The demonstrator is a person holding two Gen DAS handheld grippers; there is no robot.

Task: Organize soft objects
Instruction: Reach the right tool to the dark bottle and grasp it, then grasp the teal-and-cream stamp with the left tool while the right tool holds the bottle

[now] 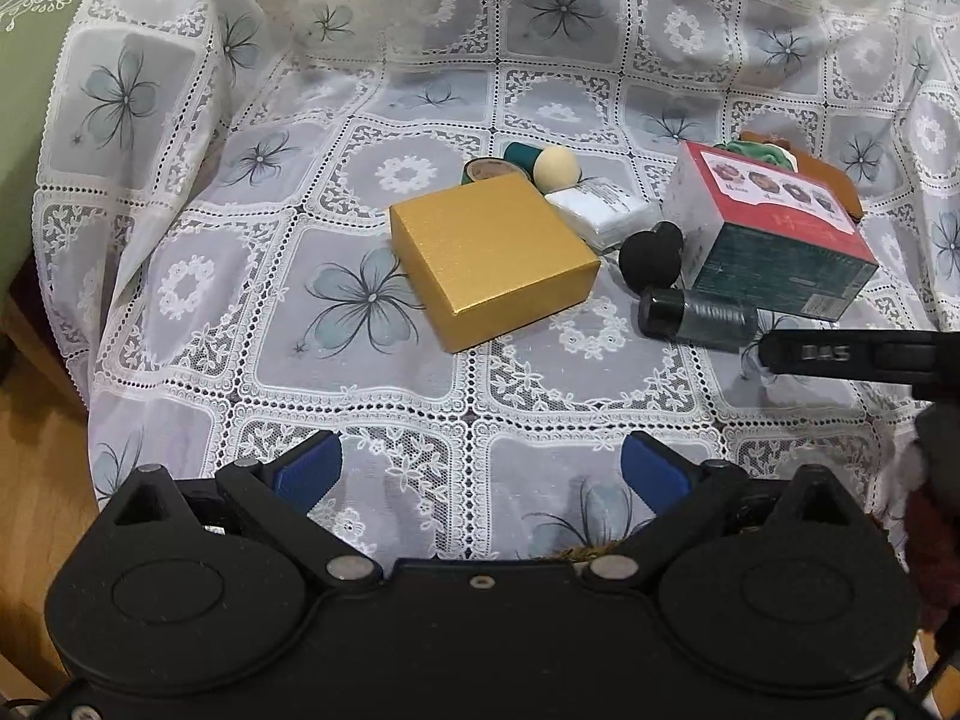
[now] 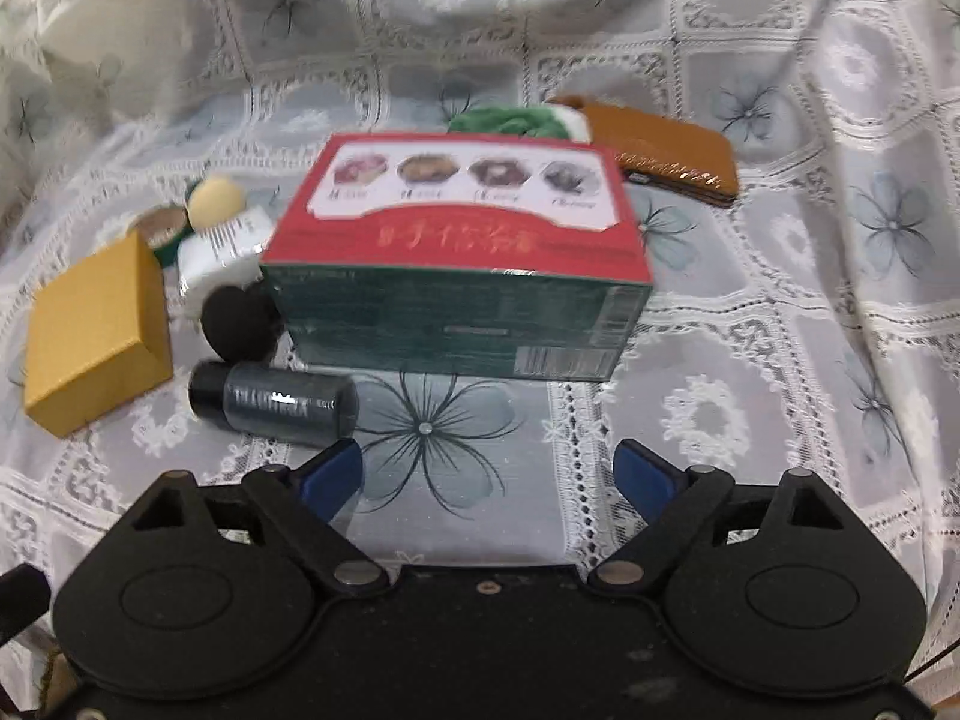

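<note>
Two grippers, left gripper [image 1: 480,471] and right gripper [image 2: 487,474], hover wide open and empty over the lace cloth [image 1: 384,108]; the round, spongy black puff [image 2: 239,324] lies between rigid gold box [image 2: 96,330] and glossy red carton [image 2: 456,252]; approach from above, squeeze gently.

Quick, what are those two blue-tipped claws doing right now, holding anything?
Left gripper: open, holding nothing.
Right gripper: open, holding nothing.
</note>
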